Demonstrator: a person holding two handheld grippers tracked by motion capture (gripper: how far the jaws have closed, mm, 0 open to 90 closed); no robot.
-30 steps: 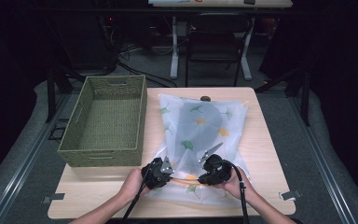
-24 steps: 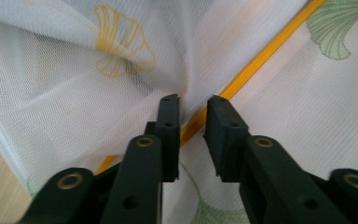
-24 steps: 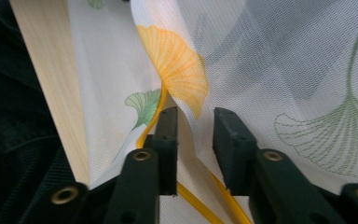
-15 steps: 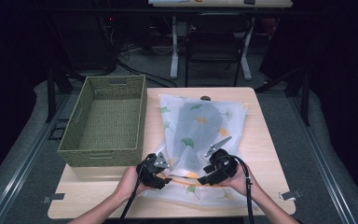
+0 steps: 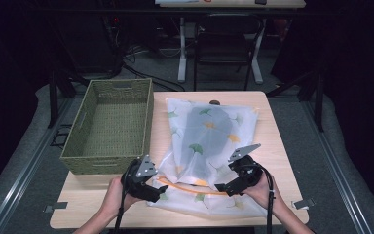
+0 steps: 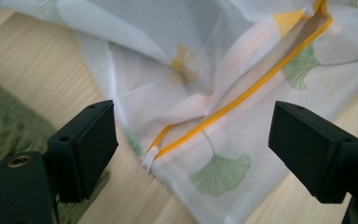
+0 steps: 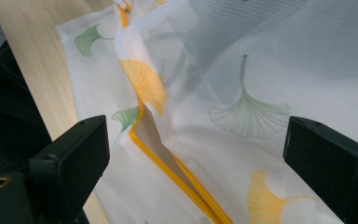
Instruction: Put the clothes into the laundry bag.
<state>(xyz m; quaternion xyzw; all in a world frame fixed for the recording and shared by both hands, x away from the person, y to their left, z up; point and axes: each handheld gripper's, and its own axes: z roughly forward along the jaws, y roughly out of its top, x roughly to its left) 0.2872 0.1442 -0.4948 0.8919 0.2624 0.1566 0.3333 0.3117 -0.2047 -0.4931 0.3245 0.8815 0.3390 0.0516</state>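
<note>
Right now I have both claws released over the near end of the mesh laundry bag (image 5: 209, 146). The bag — white, see-through, printed with green and yellow ginkgo leaves — lies flat on the table (image 5: 272, 122), its long side running from six o'clock toward twelve, with something dark showing through its far half. The woven basket (image 5: 109, 124) sits just beside it at nine o'clock, its near corner close to my left claw (image 5: 161, 191).

My left claw has just been opening; in the left gripper view its jaws stand wide apart and nothing is pinched between them — the bag's corner and the end of the yellow zipper (image 6: 242, 95) lie below the gap, with the white zipper pull (image 6: 150, 157) near the left jaw. I hold it at about seven o'clock of the bag, above the cloth.

My right claw (image 5: 222, 187) has also just been opening. In the right gripper view its jaws are spread wide over the bag, the zipper (image 7: 168, 163) running between them with a slit parted along it. It sits at about five o'clock of the bag, pointing toward the left claw.
</note>
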